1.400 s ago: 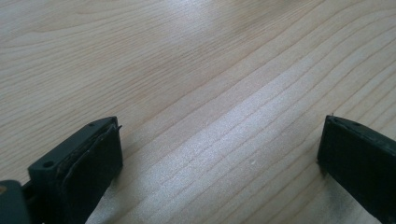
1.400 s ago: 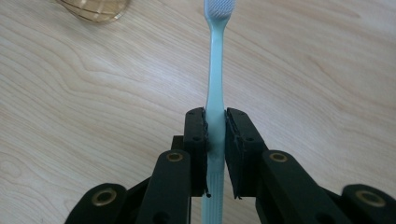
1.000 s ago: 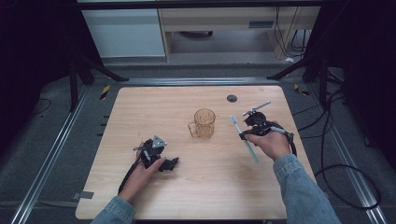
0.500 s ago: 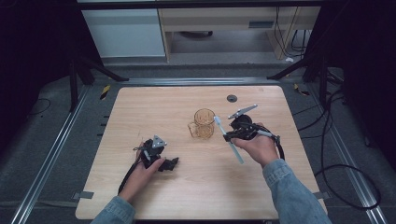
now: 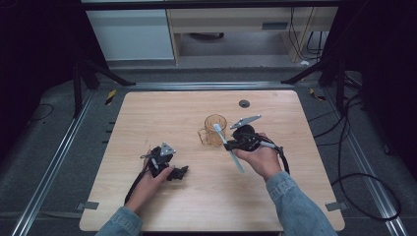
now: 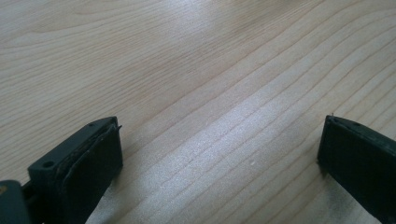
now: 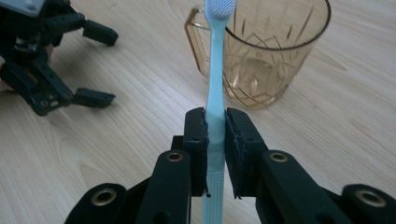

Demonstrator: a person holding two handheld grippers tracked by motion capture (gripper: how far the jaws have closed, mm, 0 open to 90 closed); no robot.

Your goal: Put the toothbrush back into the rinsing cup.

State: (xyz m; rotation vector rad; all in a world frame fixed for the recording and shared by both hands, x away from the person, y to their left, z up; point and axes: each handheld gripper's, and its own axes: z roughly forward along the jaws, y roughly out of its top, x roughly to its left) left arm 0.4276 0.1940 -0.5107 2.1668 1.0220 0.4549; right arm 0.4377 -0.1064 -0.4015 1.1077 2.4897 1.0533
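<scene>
1. Toothbrush, pale blue plastic with white bristles (image 7: 214,70): one, clamped mid-handle between the jaws of the right gripper (image 7: 215,140), head up beside the rim of the cup.
2. Right gripper in the high view (image 5: 235,144) hangs just right of the cup, brush (image 5: 227,145) slanting across it.
3. Left gripper (image 6: 219,154) rests on the table with jaws wide apart, holding nothing.
4. One amber see-through cut-pattern cup with handle (image 5: 214,130) stands mid-table.
5. Light wooden table (image 5: 162,113), dark floor with cables (image 5: 359,162) around.
</scene>
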